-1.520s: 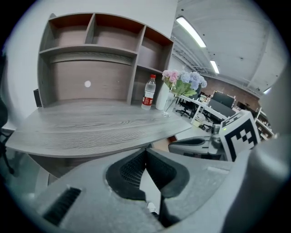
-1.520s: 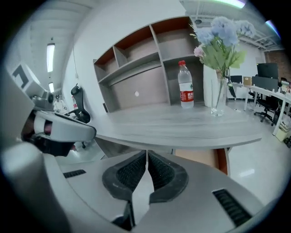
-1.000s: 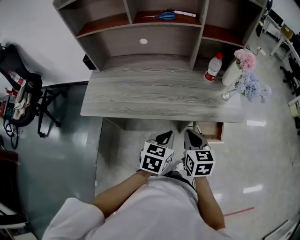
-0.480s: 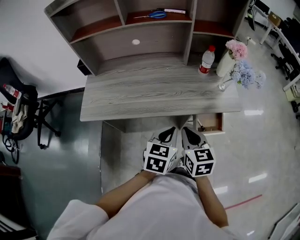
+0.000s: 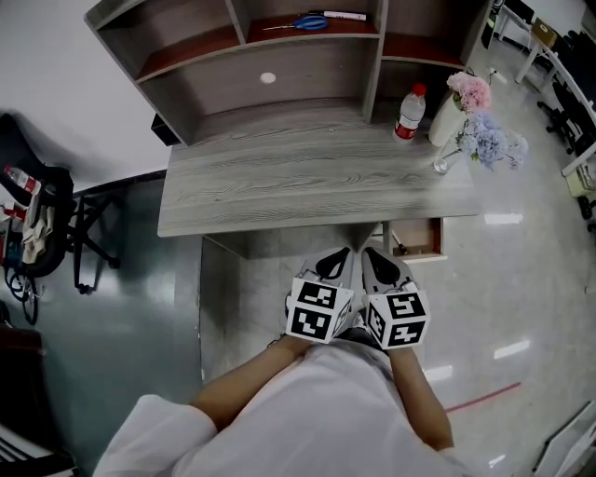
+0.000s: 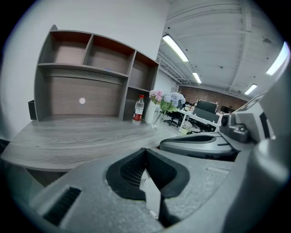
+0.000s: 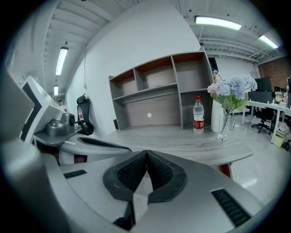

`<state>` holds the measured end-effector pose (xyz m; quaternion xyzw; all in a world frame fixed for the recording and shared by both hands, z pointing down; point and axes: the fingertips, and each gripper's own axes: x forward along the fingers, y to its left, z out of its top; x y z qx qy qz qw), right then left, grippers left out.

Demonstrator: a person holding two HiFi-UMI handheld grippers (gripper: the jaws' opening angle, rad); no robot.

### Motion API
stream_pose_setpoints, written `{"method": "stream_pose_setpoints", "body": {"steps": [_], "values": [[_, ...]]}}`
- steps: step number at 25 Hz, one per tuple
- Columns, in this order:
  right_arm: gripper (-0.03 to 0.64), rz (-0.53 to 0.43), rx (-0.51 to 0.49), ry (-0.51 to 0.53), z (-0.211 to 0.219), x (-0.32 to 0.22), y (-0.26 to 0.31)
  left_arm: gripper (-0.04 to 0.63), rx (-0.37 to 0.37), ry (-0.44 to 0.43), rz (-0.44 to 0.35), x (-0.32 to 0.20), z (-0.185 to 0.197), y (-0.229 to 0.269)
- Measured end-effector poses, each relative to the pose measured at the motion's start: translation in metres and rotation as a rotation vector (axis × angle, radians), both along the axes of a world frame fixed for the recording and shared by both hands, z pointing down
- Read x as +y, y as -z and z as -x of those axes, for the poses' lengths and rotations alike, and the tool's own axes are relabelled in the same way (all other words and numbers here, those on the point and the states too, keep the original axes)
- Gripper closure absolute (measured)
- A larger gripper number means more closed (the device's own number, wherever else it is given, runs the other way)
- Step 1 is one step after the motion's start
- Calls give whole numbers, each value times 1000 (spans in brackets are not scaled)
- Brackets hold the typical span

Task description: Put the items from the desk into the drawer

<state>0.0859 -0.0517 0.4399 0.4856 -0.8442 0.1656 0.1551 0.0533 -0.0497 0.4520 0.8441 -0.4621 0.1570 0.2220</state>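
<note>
Drawer (image 5: 419, 242), under the desk (image 5: 279, 191) at near right, stands part open; we can't make out its contents. Hutch (image 5: 307, 79) at far side: top centre bay holds scissors (image 5: 300, 22) and a pen (image 5: 343, 15). Desk, far right: bottle (image 5: 407, 113) upright, just beside a vase (image 5: 445, 123) w/ flowers (image 5: 473, 93). We hold left gripper (image 5: 330, 270) and right gripper (image 5: 380, 270) side by side at the near side; both jaw pairs pressed together, nothing btwn. Desk's near edge lies btwn grippers and items. Chair (image 5: 56, 219) at left.

The left gripper (image 5: 334, 265) hangs beside the right gripper (image 5: 378, 266) before the desk (image 5: 279, 186).
</note>
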Motion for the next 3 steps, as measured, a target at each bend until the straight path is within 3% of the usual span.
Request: {"method": "stream_pose_setpoints", "body": {"steps": [3], "values": [[615, 2, -2, 1, -1, 0, -1, 592, 3, 1, 4, 0, -1, -1]]}}
